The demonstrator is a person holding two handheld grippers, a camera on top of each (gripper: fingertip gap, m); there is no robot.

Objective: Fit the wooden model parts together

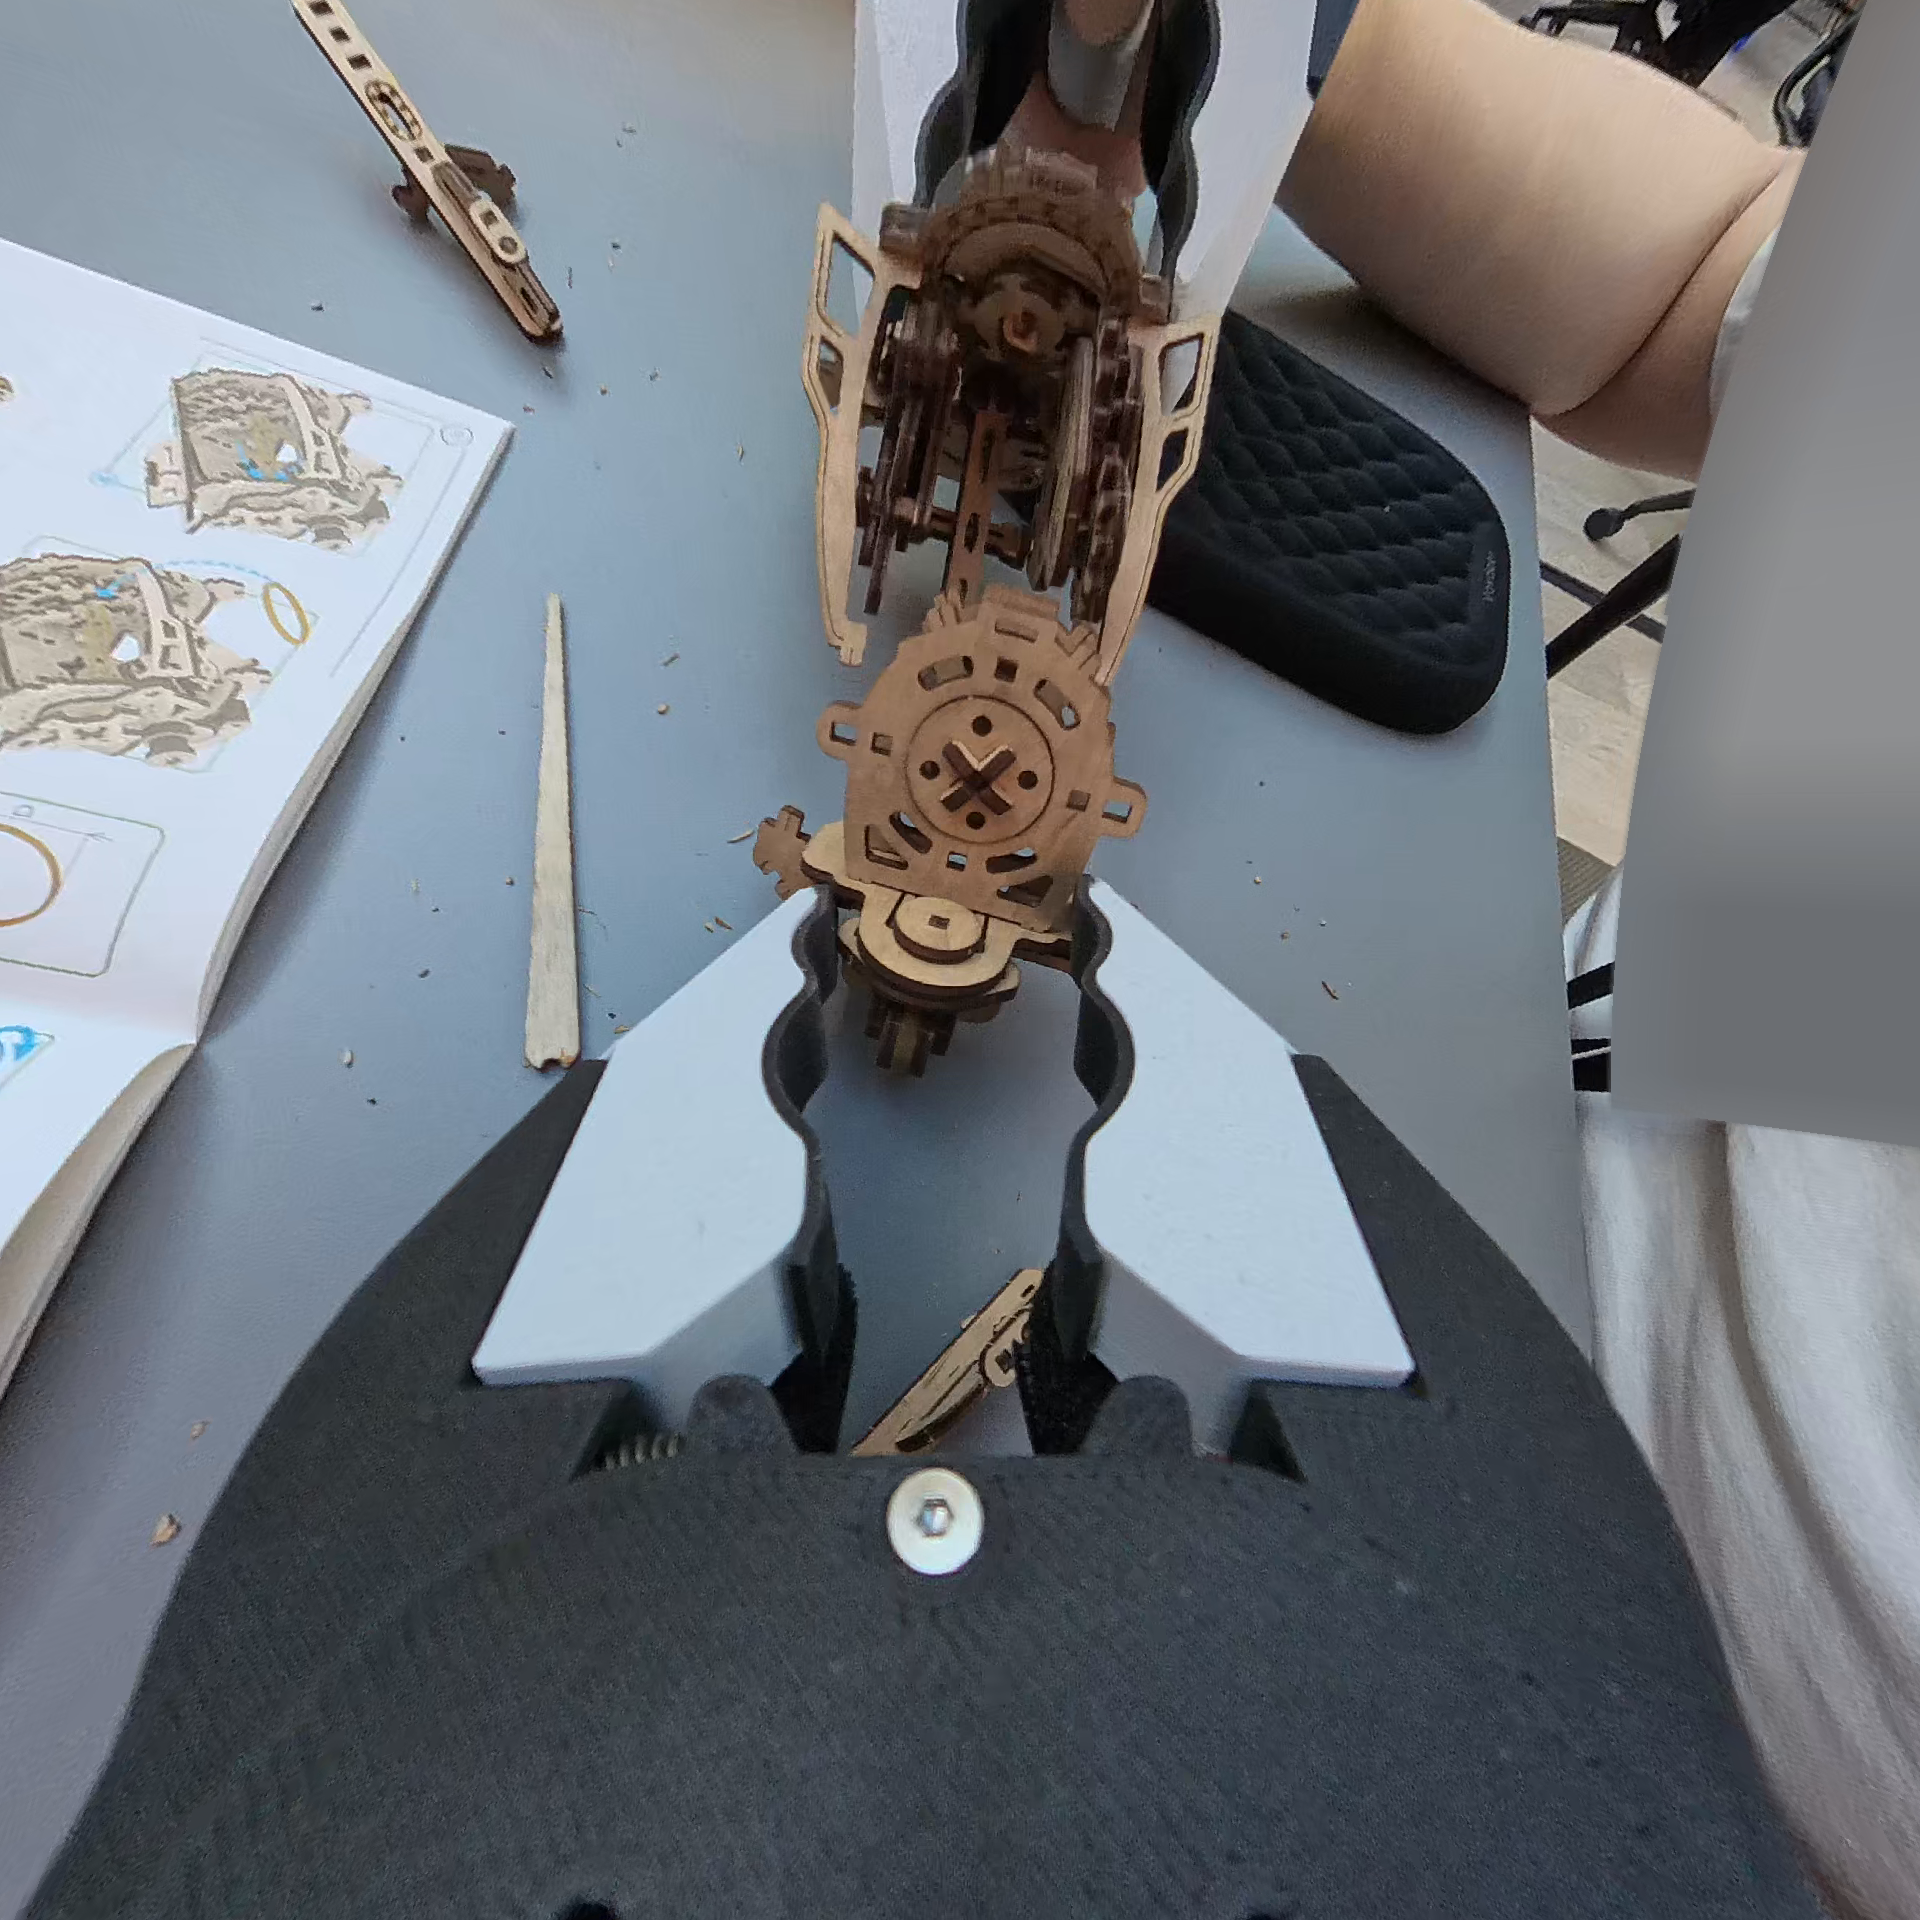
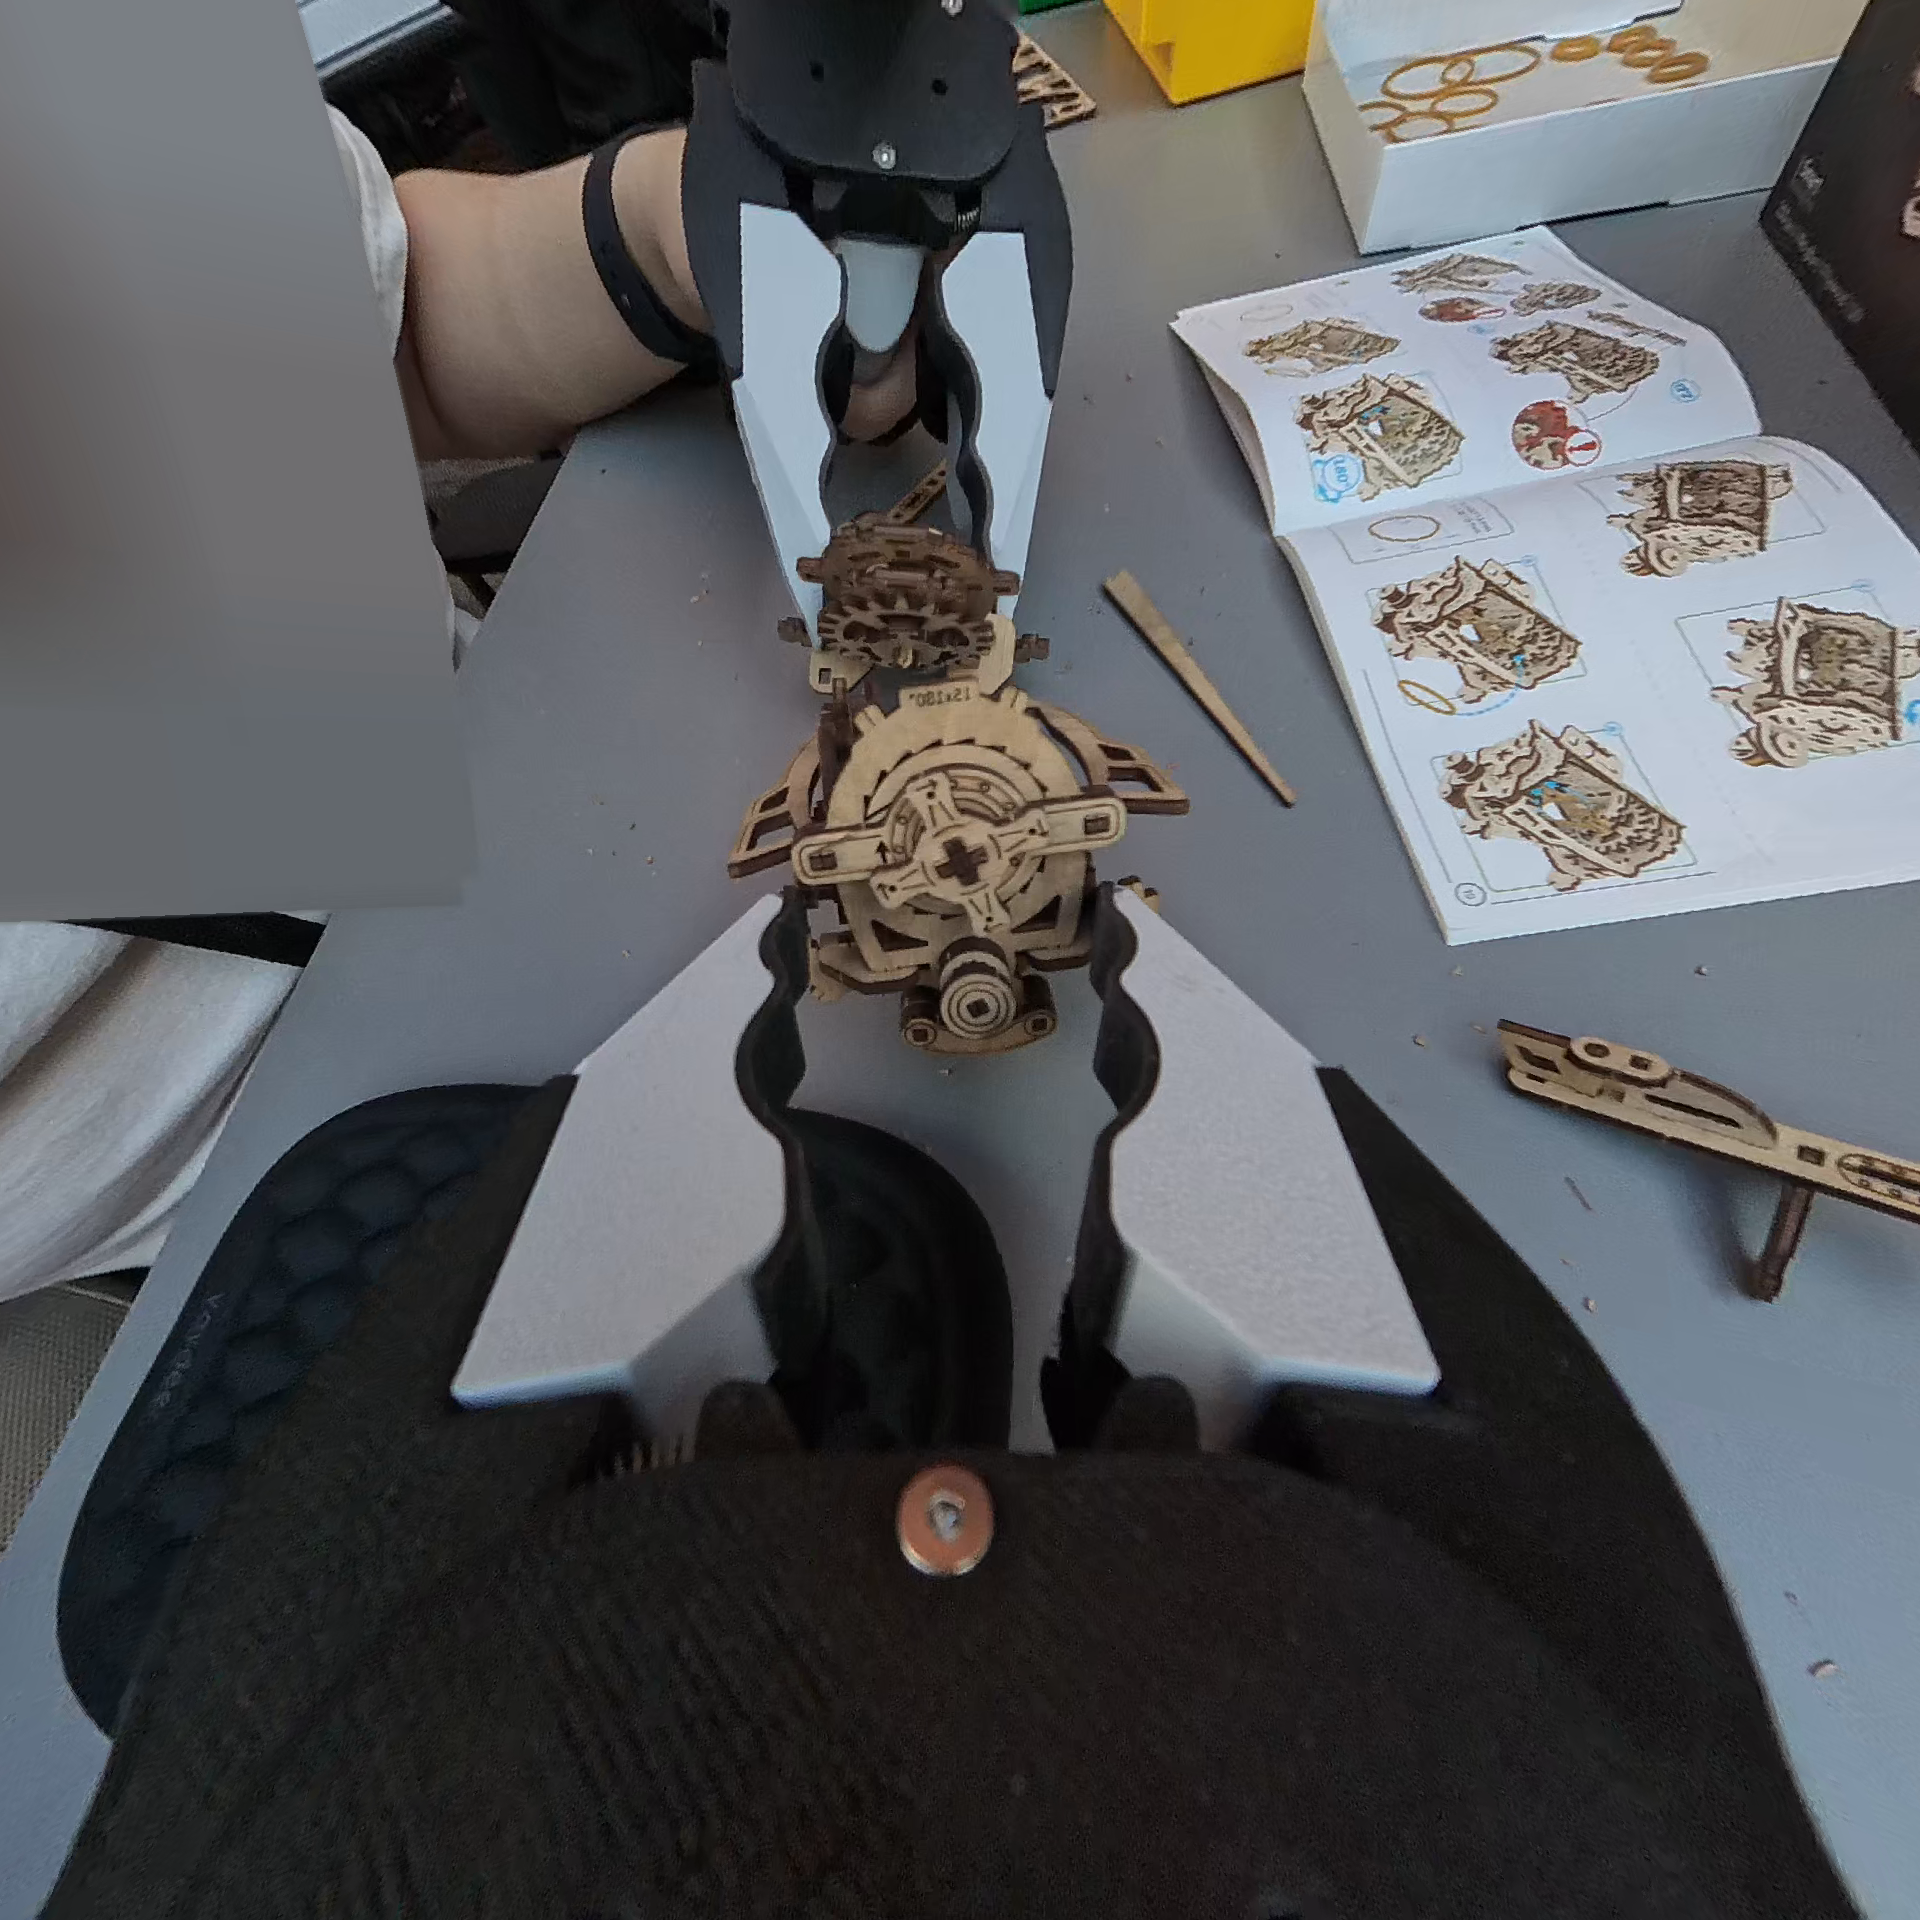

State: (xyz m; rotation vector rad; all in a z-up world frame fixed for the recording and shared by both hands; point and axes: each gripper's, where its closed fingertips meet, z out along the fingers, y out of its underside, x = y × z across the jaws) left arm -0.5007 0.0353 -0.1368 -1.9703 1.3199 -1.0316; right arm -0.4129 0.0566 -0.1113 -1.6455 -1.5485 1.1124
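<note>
My left gripper is shut on a small wooden gear sub-assembly with a round plate and an X-shaped slot. My right gripper is shut on the larger wooden gear model, which has a cross-shaped key on its face and open side frames. The two parts meet end to end above the grey table. The larger model also shows in the left wrist view, held between the right gripper's white fingers. The small part also shows in the right wrist view, held by the left gripper.
An open instruction booklet, a thin wooden stick and a wooden lever piece lie on the table. A black cushion sits under the right gripper. A white box stands at the back. Another wooden strip lies under my left gripper. My right fingertips sit around 10 cm from my left ones. It is some 5 cm from my left tips to the thin wooden stick. My right wrist view looks at it from another angle.
</note>
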